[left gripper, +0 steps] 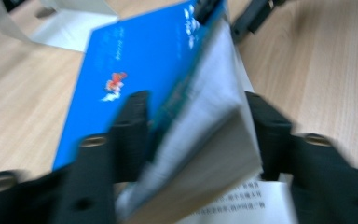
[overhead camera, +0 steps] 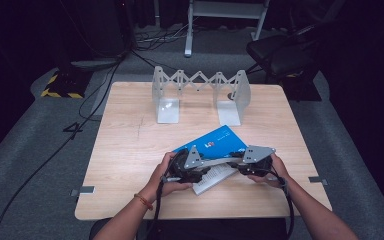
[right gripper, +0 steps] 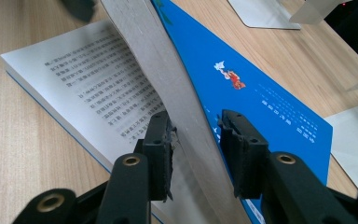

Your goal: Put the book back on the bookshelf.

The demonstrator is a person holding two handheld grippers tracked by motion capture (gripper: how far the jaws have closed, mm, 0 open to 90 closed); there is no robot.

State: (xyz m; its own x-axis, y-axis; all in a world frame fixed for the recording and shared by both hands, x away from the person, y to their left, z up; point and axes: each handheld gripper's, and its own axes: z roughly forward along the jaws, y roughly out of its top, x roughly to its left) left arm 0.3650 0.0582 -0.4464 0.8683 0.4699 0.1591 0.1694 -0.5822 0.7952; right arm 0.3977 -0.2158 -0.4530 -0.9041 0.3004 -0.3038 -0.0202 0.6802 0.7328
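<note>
Blue is the cover of the thick paperback book (overhead camera: 215,145) that I am working on; it lies open on the pale wooden table (overhead camera: 130,150), near my edge and in front of the grey folding metal book stand (overhead camera: 200,92) at the far side. My left gripper (left gripper: 193,135) has the upper block of pages with the cover between its jaws. The pads stand at both sides of it, but the picture is blurred and I cannot tell if they really press. My right gripper (right gripper: 196,149) is around the same lifted block from the other end. One pad touches the page edges, while the other seems a little apart from the cover, so this grip looks loose to me. The lower pages (right gripper: 88,93) rest flat on the table, with printed text showing.

I judge that the step in hand is closing the book. The next move needs both hands to bring the lifted half over and down together, without tearing a page, and then to take the whole book for the stand.
</note>
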